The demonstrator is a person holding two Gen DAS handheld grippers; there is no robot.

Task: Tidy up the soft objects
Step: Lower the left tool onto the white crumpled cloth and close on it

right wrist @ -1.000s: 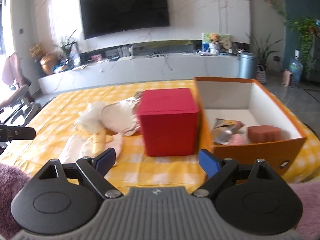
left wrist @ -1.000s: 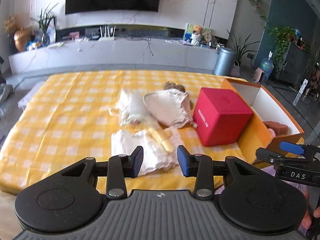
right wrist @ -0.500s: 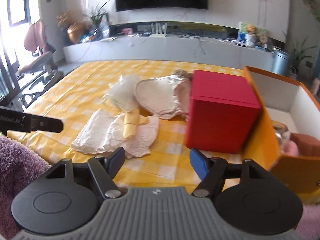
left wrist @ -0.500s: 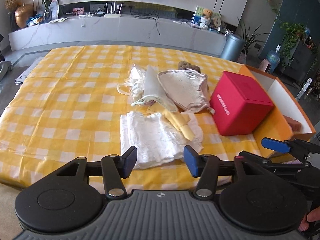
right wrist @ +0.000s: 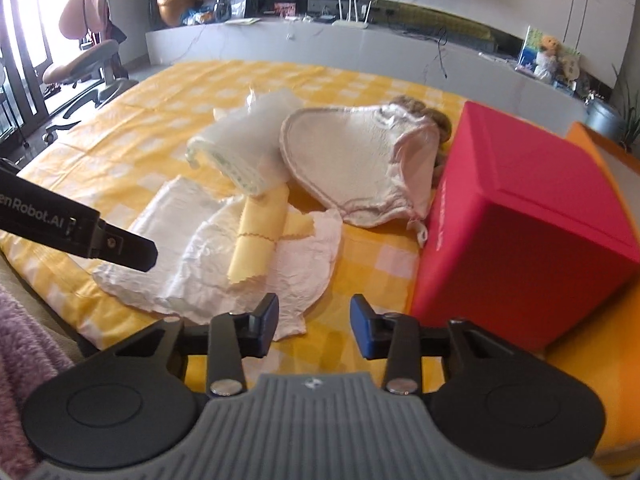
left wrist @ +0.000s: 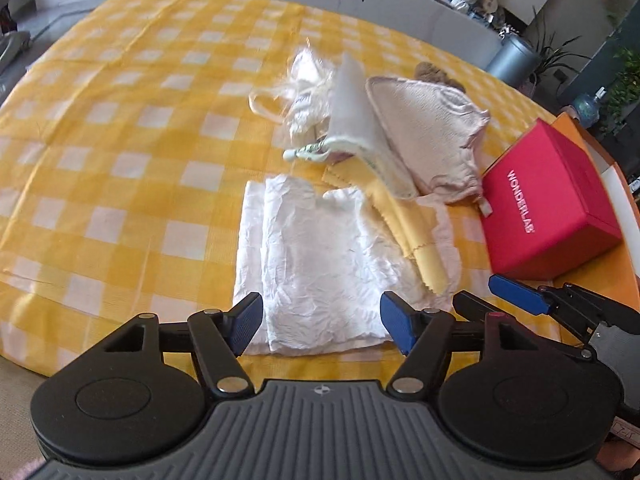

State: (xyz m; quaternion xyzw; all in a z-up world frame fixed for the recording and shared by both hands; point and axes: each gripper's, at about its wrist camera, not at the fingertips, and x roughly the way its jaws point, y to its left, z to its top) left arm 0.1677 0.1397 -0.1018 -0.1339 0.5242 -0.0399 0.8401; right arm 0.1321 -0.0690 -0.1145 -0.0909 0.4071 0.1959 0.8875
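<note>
Yellow-and-white checked cloth (left wrist: 120,128) covers the wide table, with a long white media console (right wrist: 360,48) behind it. Compared with a second ago, both wrist views have dropped and tilted toward the pile of soft things, so the near fabric now fills the foreground. The left gripper (left wrist: 320,322) has just been opening its jaws, and they stand wide apart, framing the near edge of the crumpled white cloth (left wrist: 316,256) with nothing pinched. The right gripper (right wrist: 314,326) has just been closing; its fingers are partly drawn in yet still apart, with only tablecloth showing between them and the cloth's ragged corner just beside its left fingertip. A yellow rolled cloth (right wrist: 256,236) lies across the white one, a cream quilted piece (right wrist: 352,168) sits beyond, touching the red box (right wrist: 520,220), and something brown and fuzzy behind it is too hidden to name. Judging by this, the white cloth is the next pick, probably a two-handed lift or fold; the orange box (left wrist: 604,276) seems the destination.
</note>
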